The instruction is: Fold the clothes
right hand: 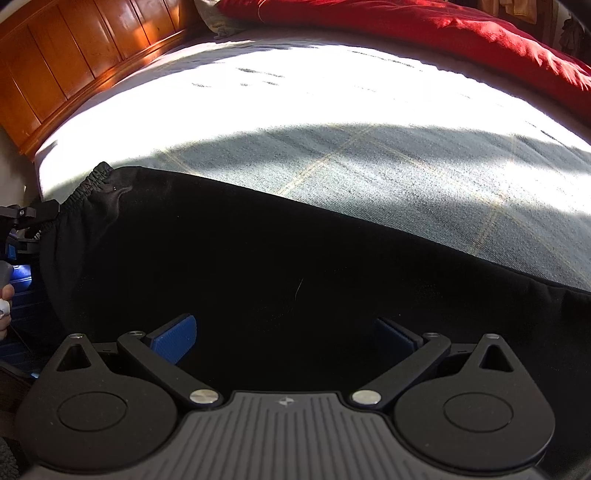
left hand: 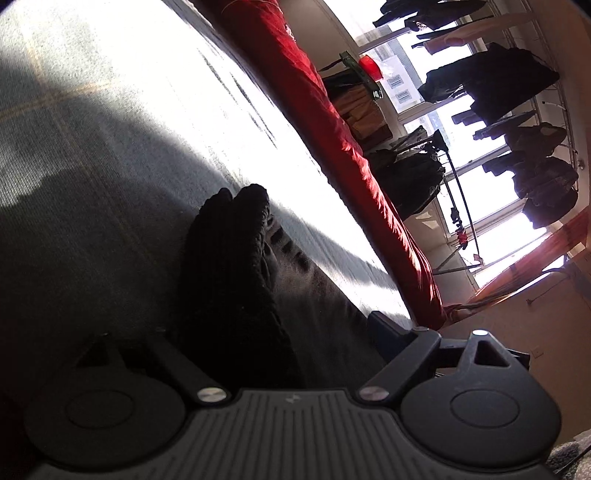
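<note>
Garment: black trousers (right hand: 258,258) with an elastic waistband (right hand: 86,186), lying flat on the grey bed sheet (right hand: 406,166) along its near edge; the waistband end points toward the wooden headboard (right hand: 74,55).
Landmark: everything below is placed against the waistband.
Left gripper (left hand: 280,325): aimed along the sheet with the bunched, ribbed waistband standing up between its fingers. The jaws are parted, and only the right-side blue pad (left hand: 384,325) shows, with a gap between it and the cloth, so the tool is not yet clamped. The other finger is lost in shadow.
Right gripper (right hand: 284,336): well down the leg from the waistband, hanging over plain black cloth. Its blue pads (right hand: 177,332) stand wide apart and pinch nothing; released.
Person: a hand (right hand: 5,306) shows just beyond the waistband at the bed's edge, holding the left tool.
Red blanket (right hand: 443,33): across the sheet, on the far side from the waistband, clear of the work.
Risk, thin bite: if the left jaws close on only the top ridge of the elastic, I judge one layer may lift and the other stay down, skewing the fold.
Risk, snagged sheet: pads closing low beside the waistband could pinch the sheet too.
Risk, lone lift: with the right tool empty, raising the waistband alone would likely drag the legs crooked.
</note>
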The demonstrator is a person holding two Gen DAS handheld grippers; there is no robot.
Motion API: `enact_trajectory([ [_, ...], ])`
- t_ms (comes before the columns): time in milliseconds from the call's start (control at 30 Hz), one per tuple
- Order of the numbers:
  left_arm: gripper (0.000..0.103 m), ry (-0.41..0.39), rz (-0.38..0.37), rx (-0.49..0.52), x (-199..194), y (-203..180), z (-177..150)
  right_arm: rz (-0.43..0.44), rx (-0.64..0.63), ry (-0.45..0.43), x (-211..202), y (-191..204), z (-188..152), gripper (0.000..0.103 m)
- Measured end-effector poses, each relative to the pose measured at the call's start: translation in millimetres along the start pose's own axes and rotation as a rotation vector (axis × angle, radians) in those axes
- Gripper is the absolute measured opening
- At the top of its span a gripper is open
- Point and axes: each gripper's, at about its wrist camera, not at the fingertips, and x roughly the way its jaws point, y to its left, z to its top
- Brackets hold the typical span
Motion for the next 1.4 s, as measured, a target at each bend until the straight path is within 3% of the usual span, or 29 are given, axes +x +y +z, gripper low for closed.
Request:
enact_trajectory([
  [67, 0.057, -0.029, 0.008, -0.028, -7, 1, 2, -0.014, 0.0, 0.004, 1, 0, -1, 0.103],
  [200, 0.057, -0.047, 0.024, -0.043, -9, 7, 0, -0.015, 0.004, 0.008, 3, -1, -2, 0.103],
  [300, 0.048, -0.067, 0.013, -0.124, -5, 23, -4, -0.019, 0.002, 0.012, 5, 0, -1, 0.103],
  [467, 0.028, -0.086, 0.058, -0.129, -10, 22, -10, -0.01, -0.012, 0.014, 6, 4, -1, 0.103],
  [667, 0.027, -0.075, 0.133, -0.029, -12, -3, -9, 0.054, -0.017, -0.019, 7, 11, 8, 0.103],
  [833, 0.027, -0.06, 0.153, 0.006, -10, -8, -8, 0.196, -0.028, -0.046, 17, 28, 25, 0.103],
  [1000, 0.026, -0.057, 0.148, 0.002, -9, -9, -7, 0.321, 0.07, -0.067, 35, 42, 45, 0.103],
  [1233, 0.027, -0.053, 0.123, -0.004, -11, -3, -6, 0.3, 0.284, -0.112, 48, 36, 54, 0.103],
  [1400, 0.027, -0.056, 0.1, -0.025, -11, 3, -7, 0.271, 0.356, -0.13, 53, 33, 50, 0.103],
])
